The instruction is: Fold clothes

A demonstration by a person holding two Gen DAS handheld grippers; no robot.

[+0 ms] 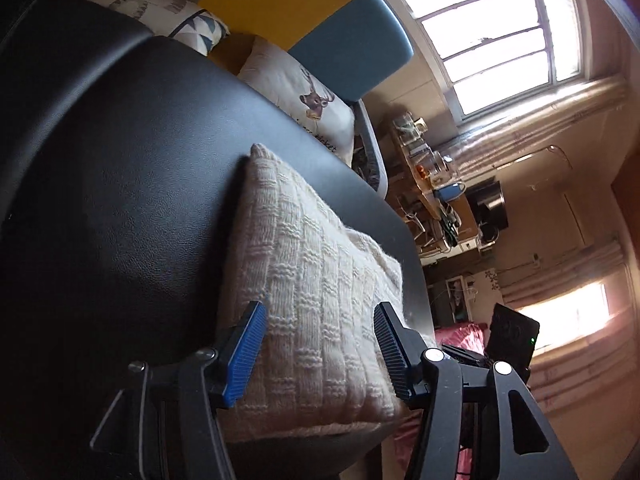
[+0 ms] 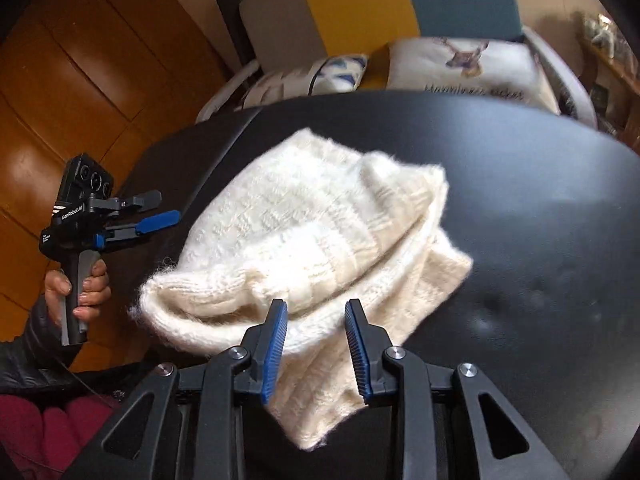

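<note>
A cream knitted sweater lies loosely folded on a black leather-topped table. My right gripper is at its near edge. The blue pads are shut on a thick fold, and a corner of the knit hangs down towards the camera. My left gripper is off the table's left side, held by a hand, and it stands open with nothing in it. In the left wrist view the same gripper looks along the sweater, with its fingers apart and clear of the fabric.
Two printed pillows lie behind the table against yellow and blue cushions. Wooden cabinet doors fill the left. The left wrist view shows a bright window and a cluttered shelf. A dark sleeve is at the lower left.
</note>
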